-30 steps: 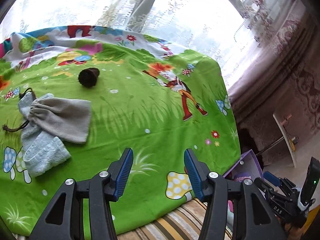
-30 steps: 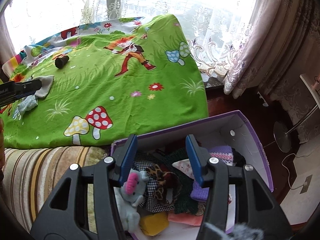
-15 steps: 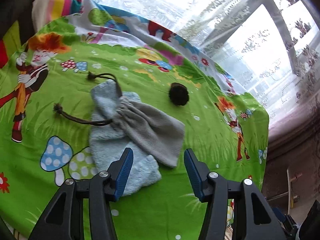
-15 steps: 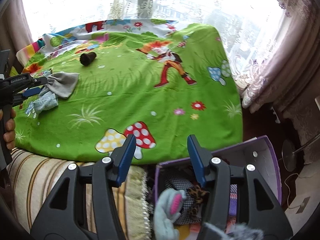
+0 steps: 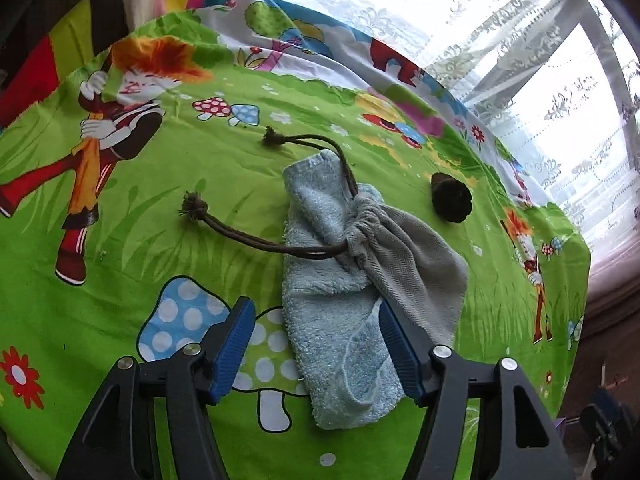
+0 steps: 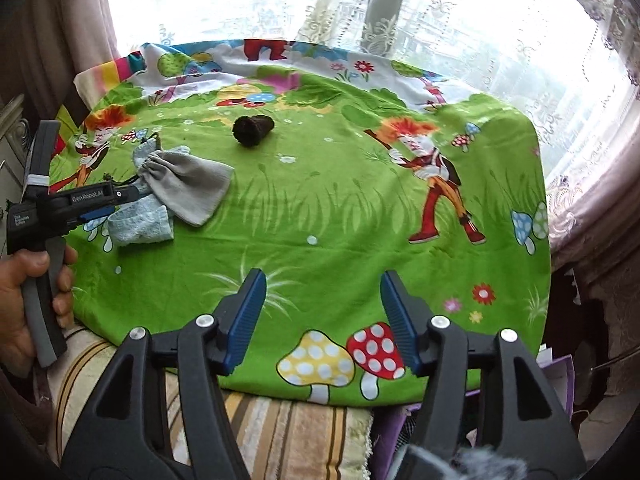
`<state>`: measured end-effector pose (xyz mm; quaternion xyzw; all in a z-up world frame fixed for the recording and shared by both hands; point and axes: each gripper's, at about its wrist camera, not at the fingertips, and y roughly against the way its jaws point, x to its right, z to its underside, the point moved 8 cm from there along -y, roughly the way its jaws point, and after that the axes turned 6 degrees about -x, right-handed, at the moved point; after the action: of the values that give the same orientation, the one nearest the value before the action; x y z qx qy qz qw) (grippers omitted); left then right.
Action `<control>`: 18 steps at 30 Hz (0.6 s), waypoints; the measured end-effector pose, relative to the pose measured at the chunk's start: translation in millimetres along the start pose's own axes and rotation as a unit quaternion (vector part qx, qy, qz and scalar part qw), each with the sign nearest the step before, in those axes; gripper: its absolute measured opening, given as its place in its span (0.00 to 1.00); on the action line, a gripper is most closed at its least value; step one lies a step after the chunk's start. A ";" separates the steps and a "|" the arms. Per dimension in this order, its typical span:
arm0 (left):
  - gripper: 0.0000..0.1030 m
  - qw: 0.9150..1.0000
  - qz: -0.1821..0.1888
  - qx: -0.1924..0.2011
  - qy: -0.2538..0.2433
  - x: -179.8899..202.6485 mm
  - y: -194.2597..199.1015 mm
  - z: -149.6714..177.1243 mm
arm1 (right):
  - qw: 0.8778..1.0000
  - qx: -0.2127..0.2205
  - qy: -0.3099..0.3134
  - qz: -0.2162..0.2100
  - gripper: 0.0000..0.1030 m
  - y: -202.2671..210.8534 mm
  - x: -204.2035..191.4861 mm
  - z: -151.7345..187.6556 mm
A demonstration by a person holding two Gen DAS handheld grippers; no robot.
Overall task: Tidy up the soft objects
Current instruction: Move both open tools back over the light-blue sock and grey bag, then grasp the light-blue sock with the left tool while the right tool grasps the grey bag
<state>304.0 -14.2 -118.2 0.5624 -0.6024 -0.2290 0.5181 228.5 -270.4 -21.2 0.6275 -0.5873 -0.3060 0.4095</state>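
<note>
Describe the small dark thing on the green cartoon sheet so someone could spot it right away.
On the green cartoon sheet, look toward the window side, beyond the grey drawstring pouch lying on a blue towel. The small dark brown lump lies alone, apart from both, the only dark, rounded item.

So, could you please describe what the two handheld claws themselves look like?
Both are alike: the left claw and the right claw have black plastic frames with silver rivets and ribbed blue pads. Seen from the right wrist view, the left one has a grey padded handle and white lettering on its black body. No sleeve is visible.
</note>
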 end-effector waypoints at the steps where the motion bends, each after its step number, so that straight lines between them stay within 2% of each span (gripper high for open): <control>1: 0.68 1.000 -0.007 0.000 -0.012 4.1 -0.8 1.0 | 1.000 0.001 0.008 -0.003 0.63 -2.4 -6.0 -6.0; 7: 0.73 0.993 -0.063 -0.001 -0.096 25.6 -8.4 11.9 | 0.999 0.006 0.038 -0.022 0.66 -17.9 -37.3 -36.0; 12: 0.73 0.979 -0.106 -0.006 -0.172 45.4 -17.4 22.8 | 0.998 -0.002 0.048 -0.043 0.67 -33.2 -58.0 -49.6; 14: 0.65 0.978 -0.103 -0.003 -0.183 48.3 -16.0 24.0 | 0.997 -0.007 0.051 -0.049 0.68 -39.7 -65.5 -52.6; 17: 0.44 0.978 -0.094 0.000 -0.186 48.7 -10.9 24.6 | 0.997 -0.013 0.056 -0.059 0.68 -47.8 -74.7 -55.4; 18: 0.31 0.980 -0.089 0.001 -0.180 46.7 -9.5 24.0 | 0.996 -0.014 0.057 -0.060 0.69 -50.2 -77.1 -56.3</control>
<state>294.9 -66.8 -117.8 0.5639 -0.6331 -0.3712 0.3786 292.1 -186.8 -45.7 0.6725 -0.5196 -0.3020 0.4320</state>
